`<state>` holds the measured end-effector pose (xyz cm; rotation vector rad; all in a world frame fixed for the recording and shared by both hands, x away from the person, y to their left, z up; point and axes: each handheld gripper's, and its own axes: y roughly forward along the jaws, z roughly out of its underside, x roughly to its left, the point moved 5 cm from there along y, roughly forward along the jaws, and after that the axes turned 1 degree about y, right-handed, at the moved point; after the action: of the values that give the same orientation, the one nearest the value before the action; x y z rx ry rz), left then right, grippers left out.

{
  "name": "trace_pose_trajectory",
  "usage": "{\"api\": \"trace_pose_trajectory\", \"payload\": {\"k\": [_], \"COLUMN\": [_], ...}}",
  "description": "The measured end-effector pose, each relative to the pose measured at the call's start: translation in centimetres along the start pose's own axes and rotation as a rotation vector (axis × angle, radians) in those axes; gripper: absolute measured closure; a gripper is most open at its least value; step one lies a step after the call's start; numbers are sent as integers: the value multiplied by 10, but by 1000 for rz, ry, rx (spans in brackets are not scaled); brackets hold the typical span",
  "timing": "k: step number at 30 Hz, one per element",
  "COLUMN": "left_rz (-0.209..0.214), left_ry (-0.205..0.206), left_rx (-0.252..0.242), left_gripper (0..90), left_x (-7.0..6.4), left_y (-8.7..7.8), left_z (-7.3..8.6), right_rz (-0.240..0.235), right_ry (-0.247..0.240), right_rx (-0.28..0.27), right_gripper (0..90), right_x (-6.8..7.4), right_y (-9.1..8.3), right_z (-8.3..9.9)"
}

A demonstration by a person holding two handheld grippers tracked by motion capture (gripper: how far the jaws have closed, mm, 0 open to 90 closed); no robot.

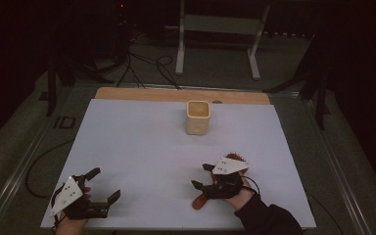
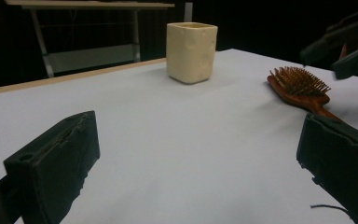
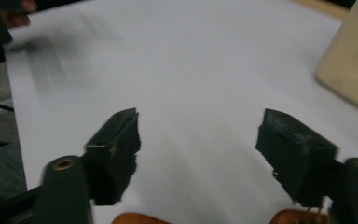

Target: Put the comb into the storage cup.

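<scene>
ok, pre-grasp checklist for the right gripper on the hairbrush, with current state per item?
1. Right gripper open: ok, fingers spread wide in its own view.
2. Right gripper over the hairbrush: ok, wooden body shows just below its fingers.
3. Fingers straddling the handle: cannot tell, handle mostly hidden under the hand.
4. Hairbrush lying flat on the white sheet, bristles up: ok.
5. Cream cup upright, apart from the brush: ok.
6. Left gripper open and away from the brush: ok, near the table's left front corner.
</scene>
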<state>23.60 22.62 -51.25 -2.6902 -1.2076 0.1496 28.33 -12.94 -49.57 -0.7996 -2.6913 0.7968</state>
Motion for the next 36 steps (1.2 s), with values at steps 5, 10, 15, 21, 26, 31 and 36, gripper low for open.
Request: {"api": "trace_pose_trajectory", "payload": {"k": [5,10,15,21,26,31,36], "left_rz": [2,6,7,8,9,12,14], "left_ry": [0,-4,-6,-4,-6,-1,0], "left_rx": [2,-2,-5,-1,0,-1,0], "left_gripper": [1,1,1,1,1,1,1], "left_x": [0,0,0,-1,0,-1,-2], "left_y": [0,0,0,1,1,1,1], "left_z": [0,0,0,0,0,-1,-1], "right_rz": [7,21,45,70,78,76,77], "right_ry": [30,39,35,25,25,31,34], "right_rx": [69,118,174,246,288,301,325], "right_gripper": [512,645,856,898,898,899,898], "right_x": [-4,-4,-5,-7,-8,-7,-7], "right_y": [13,18,20,22,24,20,12], "right_z": [13,21,30,39,45,48,53]}}
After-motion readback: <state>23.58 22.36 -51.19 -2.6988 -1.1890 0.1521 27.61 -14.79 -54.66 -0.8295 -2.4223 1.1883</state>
